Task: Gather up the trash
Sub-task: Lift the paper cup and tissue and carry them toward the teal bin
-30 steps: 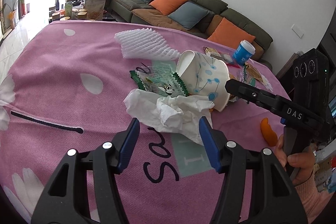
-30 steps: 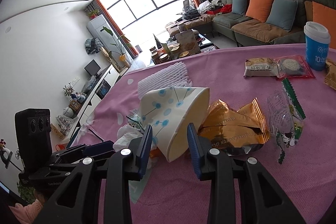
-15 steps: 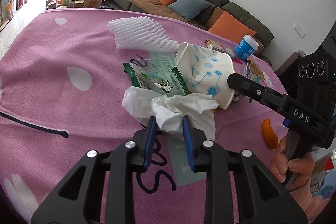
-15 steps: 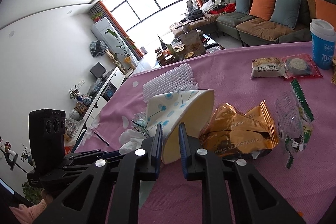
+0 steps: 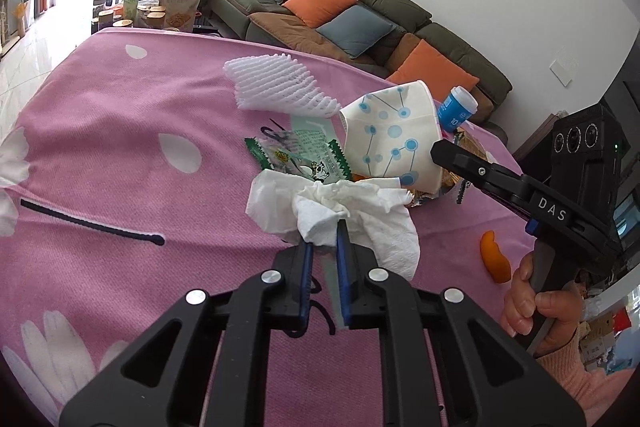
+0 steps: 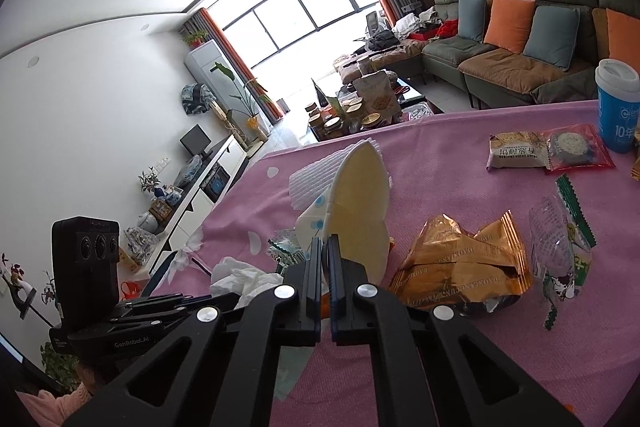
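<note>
My left gripper (image 5: 323, 233) is shut on a crumpled white tissue (image 5: 336, 211) lying on the pink tablecloth (image 5: 120, 163). My right gripper (image 6: 325, 247) is shut on a squashed white paper cup with blue dots (image 6: 356, 203), holding it tilted up off the cloth; the cup also shows in the left wrist view (image 5: 392, 139), with the right gripper (image 5: 440, 151) at its right side. A gold foil wrapper (image 6: 464, 263) lies just right of the cup. A green-edged clear wrapper (image 5: 300, 157) lies behind the tissue.
A white foam net (image 5: 276, 87) lies further back. A blue lidded cup (image 6: 616, 107) stands at the far right beside two snack packets (image 6: 544, 149). Another clear green wrapper (image 6: 560, 239) and an orange peel (image 5: 494, 261) lie on the cloth. A sofa (image 5: 360, 23) stands beyond the table.
Both grippers have closed: the left from wide open onto the tissue, the right onto the paper cup, flattening it and tipping it upright.
</note>
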